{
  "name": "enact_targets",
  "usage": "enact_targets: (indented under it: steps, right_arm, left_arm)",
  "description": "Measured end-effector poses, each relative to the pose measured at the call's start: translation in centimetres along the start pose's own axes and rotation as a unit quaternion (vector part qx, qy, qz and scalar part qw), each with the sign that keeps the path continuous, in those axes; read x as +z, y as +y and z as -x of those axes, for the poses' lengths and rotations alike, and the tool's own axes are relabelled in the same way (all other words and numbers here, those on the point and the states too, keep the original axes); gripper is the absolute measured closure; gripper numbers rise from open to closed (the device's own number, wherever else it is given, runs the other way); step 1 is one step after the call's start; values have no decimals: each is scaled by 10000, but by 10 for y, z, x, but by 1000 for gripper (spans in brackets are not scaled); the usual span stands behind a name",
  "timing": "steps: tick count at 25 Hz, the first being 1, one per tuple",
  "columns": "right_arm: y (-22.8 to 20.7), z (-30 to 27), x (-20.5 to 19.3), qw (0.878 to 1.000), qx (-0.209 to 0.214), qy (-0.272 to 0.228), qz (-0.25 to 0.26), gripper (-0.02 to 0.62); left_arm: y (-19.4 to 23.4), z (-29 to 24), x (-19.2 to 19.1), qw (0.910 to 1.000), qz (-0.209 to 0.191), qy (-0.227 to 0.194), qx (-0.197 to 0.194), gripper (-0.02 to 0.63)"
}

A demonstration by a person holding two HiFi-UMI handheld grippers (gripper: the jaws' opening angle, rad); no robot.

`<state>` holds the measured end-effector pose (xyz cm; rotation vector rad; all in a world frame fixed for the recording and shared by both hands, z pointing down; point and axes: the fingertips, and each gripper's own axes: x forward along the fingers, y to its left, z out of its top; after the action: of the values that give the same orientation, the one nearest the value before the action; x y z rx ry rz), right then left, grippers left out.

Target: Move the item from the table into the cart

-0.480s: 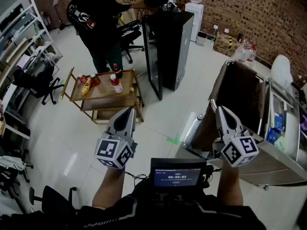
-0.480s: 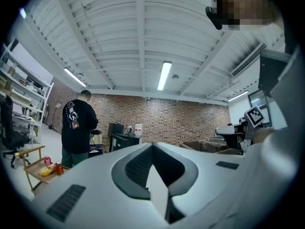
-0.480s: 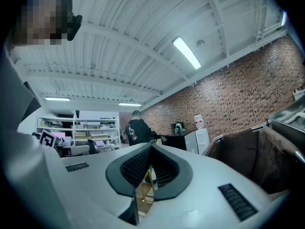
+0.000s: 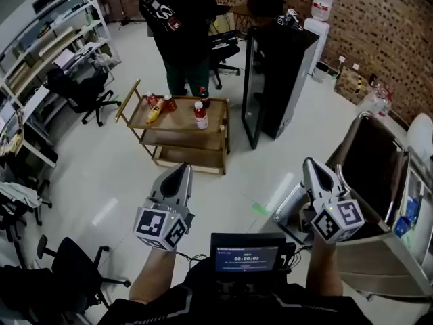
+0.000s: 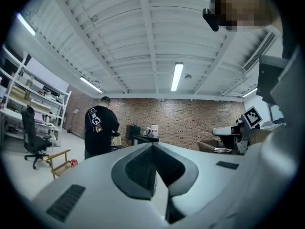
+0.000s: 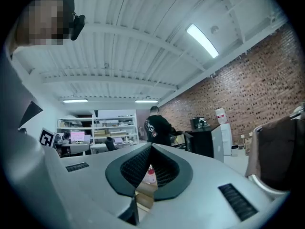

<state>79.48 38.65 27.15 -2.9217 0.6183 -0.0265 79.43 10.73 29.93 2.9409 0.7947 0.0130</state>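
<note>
Bottle, white with a red label, is the plainest thing to fetch, and it is in neither pair of jaws. The left gripper has its jaws pressed together at the tips with nothing between them, and its own view shows only the room beyond. The right gripper is likewise closed and empty. In the right gripper view, the bottle and a strip of wood appear through the slot below the meeting tips, far off and not in any grip. Both grippers are held level in front of the person, side by side and well apart from each other, above a small screen worn at the chest.

Just beside the right gripper, on its right, stands the cart, a metal frame with a dark brown lining. I cannot tell what lies in it. Across open floor, the low wooden bench carries the bottle upright on its top tier, with a darker bottle, a red can and a yellow pack near it. A person in black stands bent over just behind the bench.

By my reckoning the task has barely begun. Nothing is picked up, and the walk to the bench, the grasp, the carry back and the drop into the cart are all left to do.
</note>
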Motion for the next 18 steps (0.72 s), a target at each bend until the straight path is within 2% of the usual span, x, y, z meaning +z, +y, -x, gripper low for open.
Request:
enact_targets:
  steps: [5, 8, 11, 14, 18]
  right_arm:
    - [69, -66, -22, 9968, 770, 166, -109, 595]
    - [116, -102, -31, 9884, 1491, 275, -100, 595]
    - [167, -132, -38, 9736, 2246, 391, -146, 595]
    - [214, -141, -43, 9573, 2842, 495, -167, 595]
    - [292, -160, -60, 9264, 3715, 572, -221, 595]
  left_arm:
    - [70, 60, -2, 9970, 1, -47, 779, 603]
    - [102, 106, -5, 9888, -5, -73, 1487, 603]
    - [127, 157, 2, 9743, -23, -113, 2250, 603]
    - [132, 215, 12, 9580, -174, -107, 2859, 603]
    - [142, 300, 13, 9231, -244, -96, 3836, 603]
